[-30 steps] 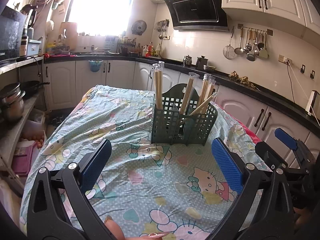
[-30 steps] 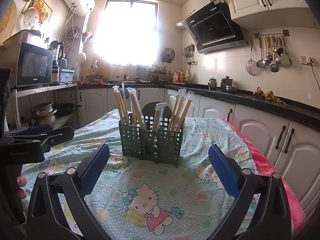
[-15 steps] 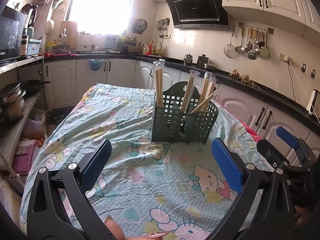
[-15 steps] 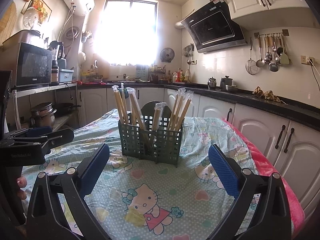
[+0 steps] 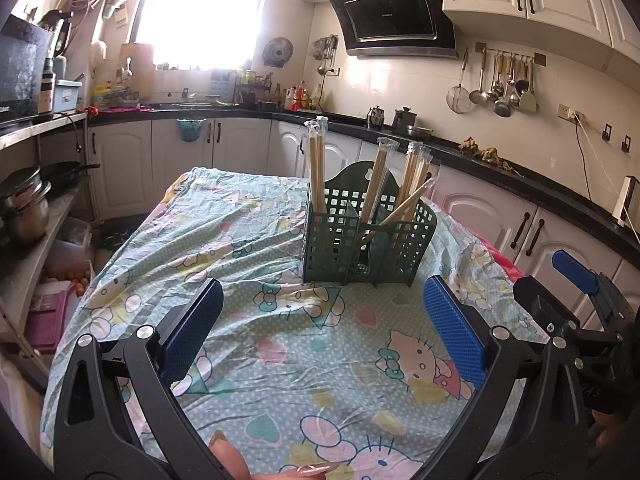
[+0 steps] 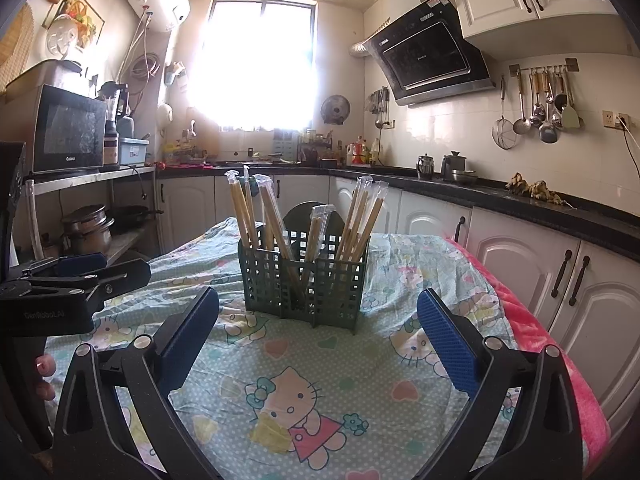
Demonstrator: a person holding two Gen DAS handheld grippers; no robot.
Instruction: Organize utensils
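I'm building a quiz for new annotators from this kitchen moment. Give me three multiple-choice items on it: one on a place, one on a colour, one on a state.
1. Where do the plastic-wrapped wooden chopsticks stand?
A. Flat on the cloth
B. In the dark green slotted plastic caddy
C. On the black counter

2. What colour are the pads of the right gripper?
A. Blue
B. Red
C. White

3. How is the left gripper?
A. Shut on a chopstick
B. Shut, holding nothing
C. Open, holding nothing

Answers: 1 B, the sticks rise upright out of the caddy's compartments; 2 A, both pads show blue; 3 C, only the patterned tablecloth shows between its spread fingers.
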